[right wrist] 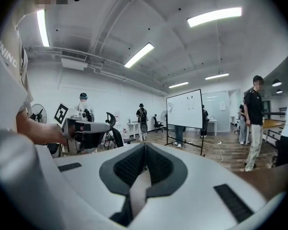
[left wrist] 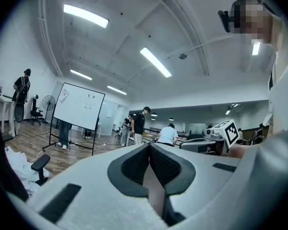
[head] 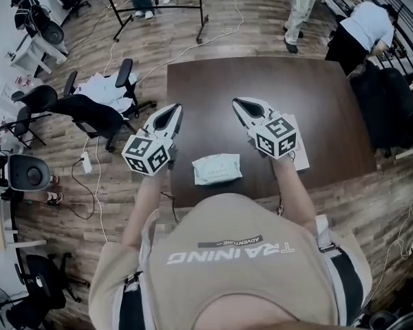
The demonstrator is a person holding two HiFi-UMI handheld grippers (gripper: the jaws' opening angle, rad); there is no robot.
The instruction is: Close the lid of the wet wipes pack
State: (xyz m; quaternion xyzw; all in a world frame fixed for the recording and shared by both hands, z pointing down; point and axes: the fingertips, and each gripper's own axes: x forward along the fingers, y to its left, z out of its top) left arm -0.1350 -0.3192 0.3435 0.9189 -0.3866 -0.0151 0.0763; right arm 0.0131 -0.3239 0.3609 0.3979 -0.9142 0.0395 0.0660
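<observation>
The left gripper (head: 173,109) and the right gripper (head: 237,103) are both raised clear of the dark worktop (head: 282,81), each with its jaws pressed together on nothing, while the wet wipes pack (head: 217,168) lies flat on the worktop between them, behind the jaw tips.

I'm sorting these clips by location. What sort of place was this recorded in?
Probably an open-plan office or lab workspace. A whiteboard stands on a frame, office chairs sit beside a dark wooden table, and long strip lights run across the high ceiling. Several people are working in the background.
</observation>
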